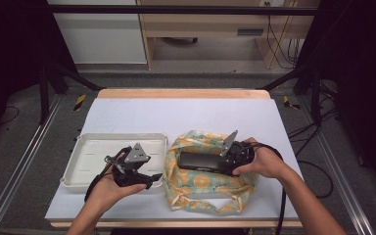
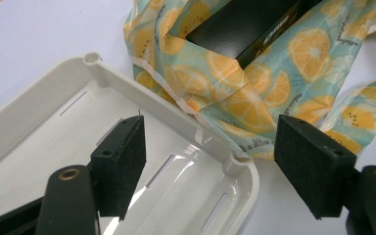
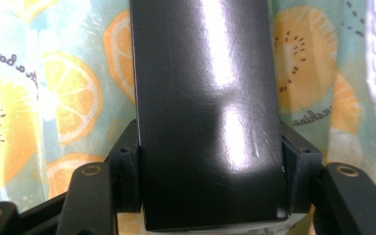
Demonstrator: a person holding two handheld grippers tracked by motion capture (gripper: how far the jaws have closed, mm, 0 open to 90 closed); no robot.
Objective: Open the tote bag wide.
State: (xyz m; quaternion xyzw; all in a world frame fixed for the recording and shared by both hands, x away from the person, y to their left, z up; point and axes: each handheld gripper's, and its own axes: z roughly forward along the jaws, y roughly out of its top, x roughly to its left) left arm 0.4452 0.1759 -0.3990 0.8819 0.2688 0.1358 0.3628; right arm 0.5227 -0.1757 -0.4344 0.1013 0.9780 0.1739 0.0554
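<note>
right tongs [image 3: 210, 161]: clamped on black box [image 3: 205, 98] over bag [image 1: 200, 181] | left tongs [image 2: 210, 166]: wide, over tray [image 2: 39, 98]

A recording bay in a lab or workshop, most likely.

The table [image 1: 186, 115] sits inside a black metal frame [image 1: 176, 10] on a grey floor, with aluminium rails [image 1: 19, 171] along both sides and hazard tape [image 1: 80, 102] at its corners. Loose cables [image 1: 279, 44] hang by plain wooden furniture [image 1: 200, 29] behind, though that far end is too dim to read well.
</note>
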